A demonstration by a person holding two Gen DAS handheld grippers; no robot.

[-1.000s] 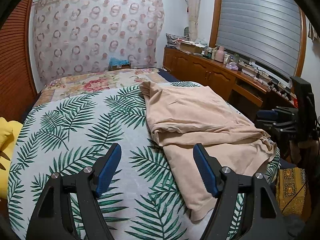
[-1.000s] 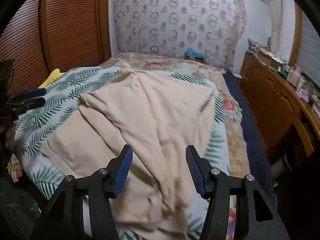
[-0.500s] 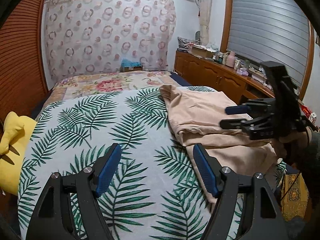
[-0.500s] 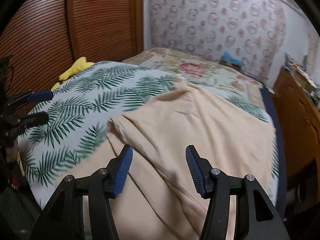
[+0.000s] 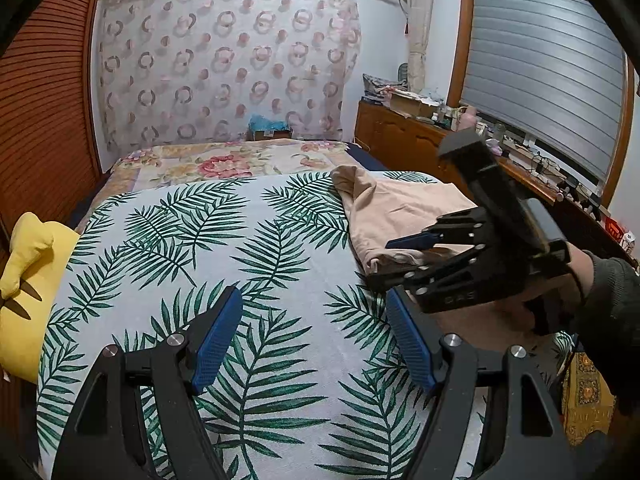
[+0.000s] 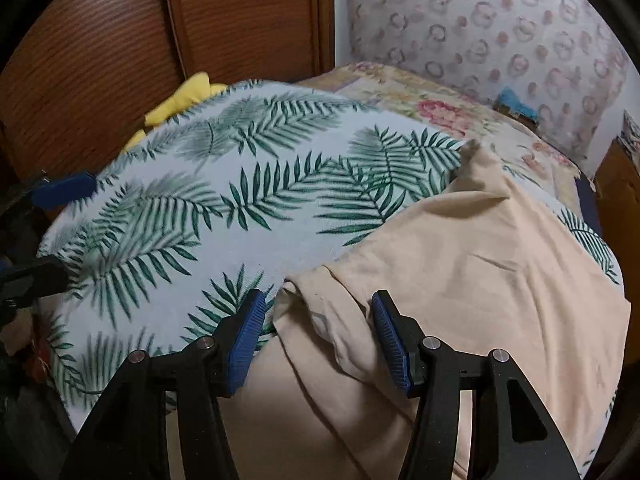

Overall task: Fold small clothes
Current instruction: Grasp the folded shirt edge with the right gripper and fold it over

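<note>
A beige garment (image 6: 480,264) lies rumpled on the right half of the leaf-print bedsheet (image 6: 248,200); its left edge is folded into a thick corner. My right gripper (image 6: 318,328) hovers open over that corner, and a fold of cloth lies between the blue fingers (image 6: 244,336) without being pinched. In the left wrist view the right gripper (image 5: 380,262) reaches in from the right over the garment (image 5: 392,204). My left gripper (image 5: 313,296) stands open above bare sheet (image 5: 200,248), left of the garment, with nothing between its fingers. It shows at the left edge (image 6: 76,230) of the right wrist view.
A yellow cushion (image 5: 28,280) lies at the bed's left edge against a slatted wooden door (image 5: 44,100). A floral blanket (image 5: 224,160) covers the far end. A cluttered wooden sideboard (image 5: 420,140) runs along the right under a shuttered window. A dark sleeve (image 5: 608,292) holds the right gripper.
The right gripper has swept left across the garment to its folded left corner and come into the left wrist view. The left gripper has drifted slightly left, off the garment. Both stay open.
</note>
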